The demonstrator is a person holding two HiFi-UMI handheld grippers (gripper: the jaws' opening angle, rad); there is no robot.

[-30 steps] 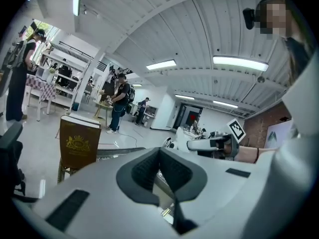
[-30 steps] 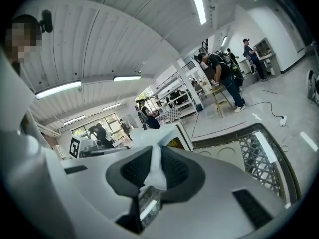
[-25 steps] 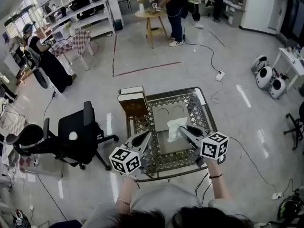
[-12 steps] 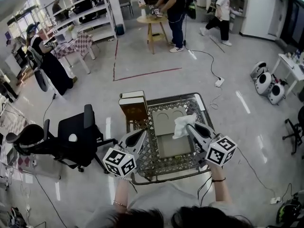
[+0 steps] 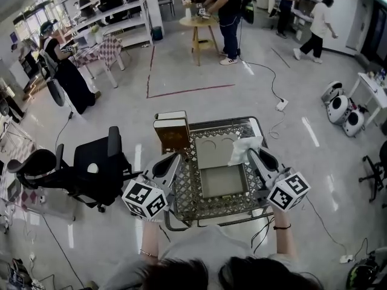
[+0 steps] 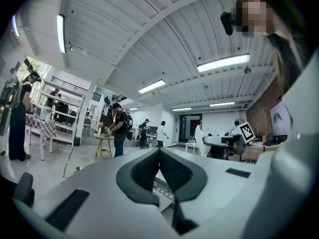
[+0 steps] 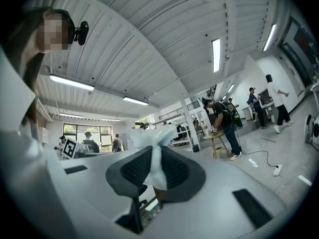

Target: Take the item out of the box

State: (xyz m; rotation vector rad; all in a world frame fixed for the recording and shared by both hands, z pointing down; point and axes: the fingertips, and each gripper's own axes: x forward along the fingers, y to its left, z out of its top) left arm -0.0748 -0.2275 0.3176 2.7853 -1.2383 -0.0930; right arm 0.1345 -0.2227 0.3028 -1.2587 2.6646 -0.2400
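Ornate metal lattice table [image 5: 183, 192] before me on the glossy grey floor [image 5: 193, 71], open grey box [image 5: 222, 183] at its middle, lid folded back away from me, brown box [image 5: 172, 135] on its far left corner.

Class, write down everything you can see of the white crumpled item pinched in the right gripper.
The white crumpled item looks like thin tissue or film; which, I cannot tell. It is bunched into an irregular wad with loose corners. The right gripper pinches its lower part between dark ribbed pads; the rest puffs out beyond them. Nothing else touches it. In the head view it shows beside the right edge of the open grey box.
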